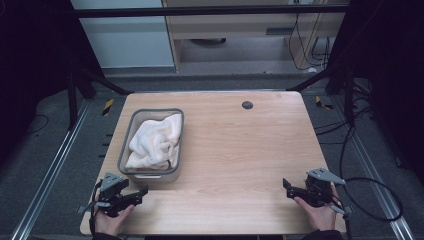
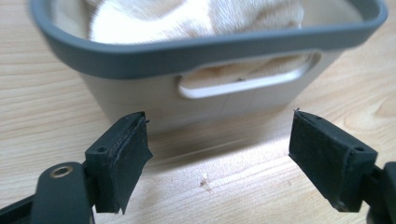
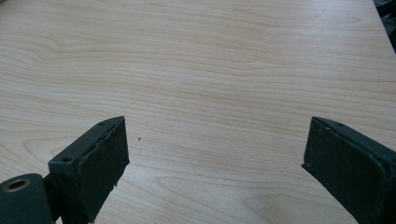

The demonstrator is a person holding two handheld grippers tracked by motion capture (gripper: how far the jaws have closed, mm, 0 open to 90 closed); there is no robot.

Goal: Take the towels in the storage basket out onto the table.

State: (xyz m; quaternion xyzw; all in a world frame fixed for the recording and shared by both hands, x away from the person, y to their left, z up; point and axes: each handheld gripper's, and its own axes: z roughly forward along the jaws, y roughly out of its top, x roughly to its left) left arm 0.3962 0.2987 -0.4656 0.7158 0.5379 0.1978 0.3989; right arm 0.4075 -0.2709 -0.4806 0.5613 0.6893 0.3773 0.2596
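Note:
A grey plastic bin point(image 1: 126, 138) stands on the left half of the wooden table point(image 1: 235, 150), with a crumpled cream towel point(image 1: 155, 141) inside it. My left gripper point(image 1: 141, 191) rests at the table's front left, just in front of the bin, open and holding nothing. The left gripper view looks at the bin's near wall and handle slot point(image 2: 243, 84), with the towel point(image 2: 196, 16) heaped above the grey rim point(image 2: 187, 49). My right gripper point(image 1: 288, 188) sits at the front right, open over bare wood point(image 3: 210, 93), its jaws wide apart.
A small dark round grommet point(image 1: 247, 105) marks the table's far edge. Cables point(image 1: 370, 195) trail over the floor at the right. Metal frame rails point(image 1: 50, 170) run along both sides of the table.

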